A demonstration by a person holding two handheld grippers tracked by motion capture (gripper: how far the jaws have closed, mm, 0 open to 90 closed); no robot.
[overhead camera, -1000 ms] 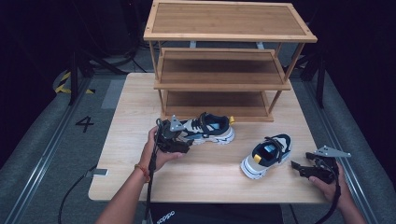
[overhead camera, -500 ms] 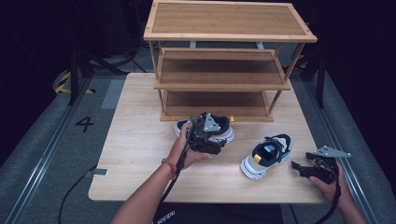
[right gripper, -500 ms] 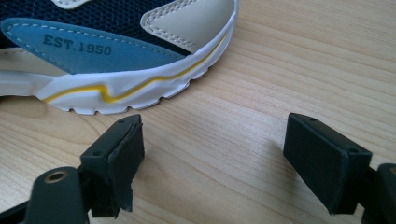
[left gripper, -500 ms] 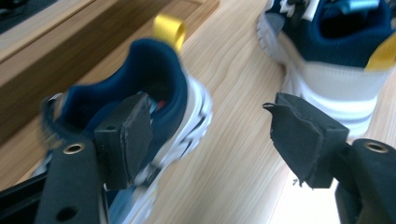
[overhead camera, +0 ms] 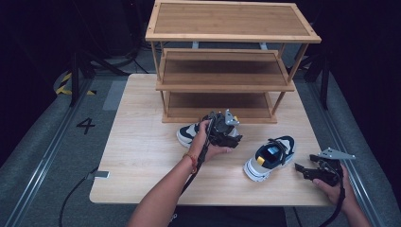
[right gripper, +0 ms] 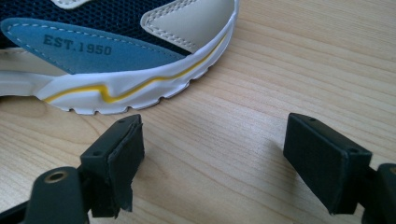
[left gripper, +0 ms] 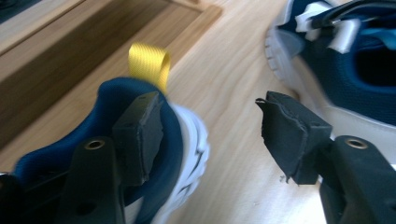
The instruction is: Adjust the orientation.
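A three-tier wooden shoe rack (overhead camera: 227,56) stands at the far side of the light wooden table (overhead camera: 137,156). Two sneakers lie on the table in front of it. The left sneaker (overhead camera: 190,133) sits just before the rack's bottom shelf, largely covered by the left gripper (overhead camera: 222,130) and the left hand (overhead camera: 208,142). In the left gripper view, the jaws stand apart: one pad (left gripper: 137,135) sits inside the blue heel collar of this sneaker (left gripper: 140,154), just below its yellow pull tab (left gripper: 148,63), while the other pad (left gripper: 289,133) hangs over bare table, clear of the shoe. The right sneaker (overhead camera: 269,157), white, navy and blue with a yellow sole line, lies near the table's right front area, well apart from the rack. The right gripper (overhead camera: 307,171), held in the right hand (overhead camera: 338,187), rests just beside this sneaker, jaws apart and not touching it. In the right gripper view, the sole edge and the text "EST.1950" on the sneaker (right gripper: 121,51) appear beyond the open pads.
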